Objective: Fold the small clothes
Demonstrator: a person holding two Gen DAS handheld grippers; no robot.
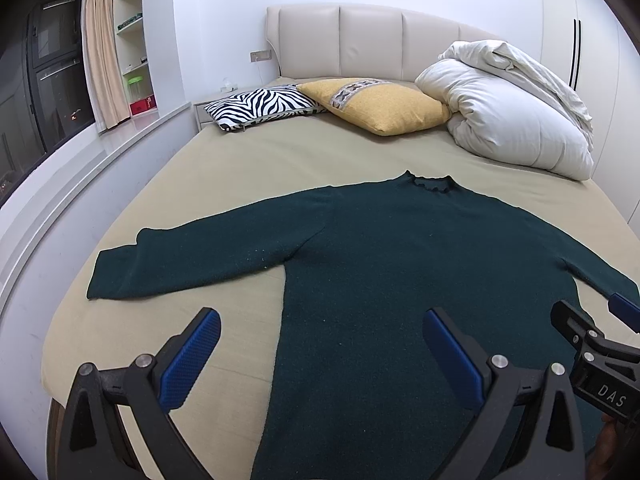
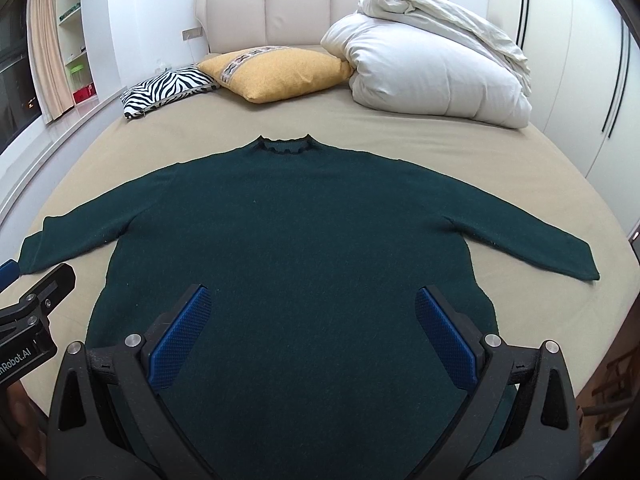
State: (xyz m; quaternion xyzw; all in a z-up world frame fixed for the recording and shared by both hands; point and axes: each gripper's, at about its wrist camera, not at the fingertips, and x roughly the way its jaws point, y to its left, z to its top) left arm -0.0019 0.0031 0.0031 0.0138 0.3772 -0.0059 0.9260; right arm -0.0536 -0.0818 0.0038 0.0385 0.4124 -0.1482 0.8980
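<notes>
The dark green sweater (image 2: 288, 232) lies flat and face-up on the bed (image 2: 420, 136), collar toward the headboard (image 2: 264, 8), both sleeves spread out to the sides. No fold appears made; the task is judged to be at its start.

The left tool (image 1: 322, 354) is held above the sweater's lower left part, jaws spread wide, gripping nothing. The right tool (image 2: 312, 332) is held above the lower middle of the sweater, likewise wide open and empty. Contact with the cloth cannot be confirmed in either view.

Risks, as judged:
- The knit looks thick and soft; a pinch may take both layers or drag the sheet beneath the sweater with it.
- Lifting one sleeve alone could pull the body askew and spoil the symmetry.
- The two tools sit close together over the sweater's lower part and could collide if both reach inward.

Beyond the sweater's collar lie a zebra-striped pillow (image 1: 260, 106), a yellow pillow (image 1: 380, 106) and a bundled white duvet (image 2: 432, 68), all well apart from the sweater. To the sweater's left are a window ledge (image 1: 132, 136), a curtain (image 1: 100, 48) and shelves (image 1: 130, 28); to its right, white wardrobe doors (image 2: 568, 60).
</notes>
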